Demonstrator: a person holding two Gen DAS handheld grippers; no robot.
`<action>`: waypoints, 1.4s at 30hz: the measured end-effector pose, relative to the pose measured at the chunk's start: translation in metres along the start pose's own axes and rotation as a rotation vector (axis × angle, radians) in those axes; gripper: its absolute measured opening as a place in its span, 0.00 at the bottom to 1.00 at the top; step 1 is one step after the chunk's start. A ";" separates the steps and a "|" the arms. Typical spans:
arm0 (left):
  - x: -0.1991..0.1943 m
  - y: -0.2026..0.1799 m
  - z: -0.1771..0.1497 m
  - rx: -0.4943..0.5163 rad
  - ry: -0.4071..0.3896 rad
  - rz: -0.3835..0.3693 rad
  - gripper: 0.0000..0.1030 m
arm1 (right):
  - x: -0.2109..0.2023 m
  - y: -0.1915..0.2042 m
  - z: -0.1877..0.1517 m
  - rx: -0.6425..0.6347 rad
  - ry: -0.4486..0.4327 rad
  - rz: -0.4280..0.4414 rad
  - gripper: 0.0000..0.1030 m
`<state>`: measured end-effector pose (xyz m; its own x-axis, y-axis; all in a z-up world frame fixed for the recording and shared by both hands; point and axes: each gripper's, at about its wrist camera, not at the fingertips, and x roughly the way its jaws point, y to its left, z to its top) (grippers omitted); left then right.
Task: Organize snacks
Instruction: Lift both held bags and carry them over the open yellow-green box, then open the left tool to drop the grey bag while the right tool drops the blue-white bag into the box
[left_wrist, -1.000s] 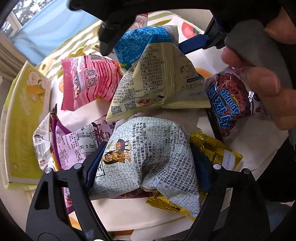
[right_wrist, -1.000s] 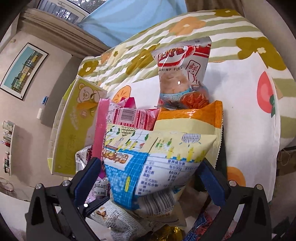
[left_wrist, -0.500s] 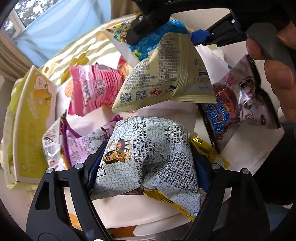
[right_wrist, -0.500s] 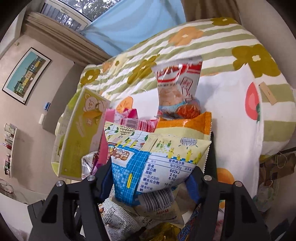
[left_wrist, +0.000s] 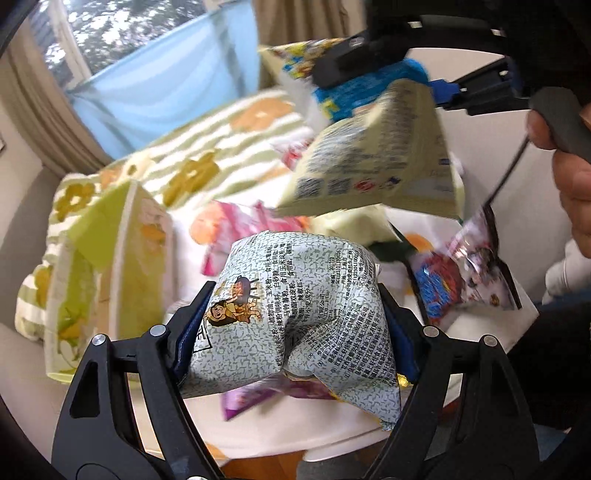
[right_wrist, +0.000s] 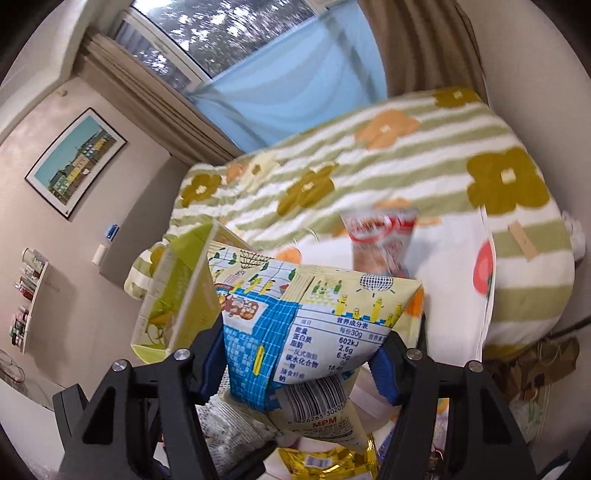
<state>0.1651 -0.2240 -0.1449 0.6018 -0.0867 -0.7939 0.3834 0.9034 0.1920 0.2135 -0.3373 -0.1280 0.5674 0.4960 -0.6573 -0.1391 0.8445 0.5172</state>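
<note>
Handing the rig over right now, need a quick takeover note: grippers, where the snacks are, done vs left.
Left gripper: jaws shut on the grey-green speckled snack bag, held above the table.
Right gripper: jaws shut on the blue and yellow snack bag, also in the air.
Still on the white tablecloth: pink packet, dark red and blue packet, purple packet, gold packet, red and white shrimp chips bag.
Yellow-green box stands open at the left of the pile.
Done: two bags picked up. Left: place both, then clear the rest. I cannot see whether anything is in the box yet.
</note>
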 end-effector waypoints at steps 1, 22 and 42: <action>-0.003 0.009 0.001 -0.011 -0.010 0.010 0.76 | -0.003 0.007 0.004 -0.015 -0.014 0.003 0.59; -0.034 0.291 -0.014 -0.202 -0.107 0.154 0.76 | 0.089 0.189 0.030 -0.161 -0.039 0.001 0.59; 0.044 0.366 -0.054 0.004 0.019 0.046 1.00 | 0.209 0.272 -0.002 -0.081 0.087 -0.225 0.59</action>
<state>0.2939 0.1254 -0.1403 0.6057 -0.0374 -0.7948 0.3587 0.9045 0.2308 0.2925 -0.0040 -0.1257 0.5202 0.3066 -0.7971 -0.0839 0.9472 0.3095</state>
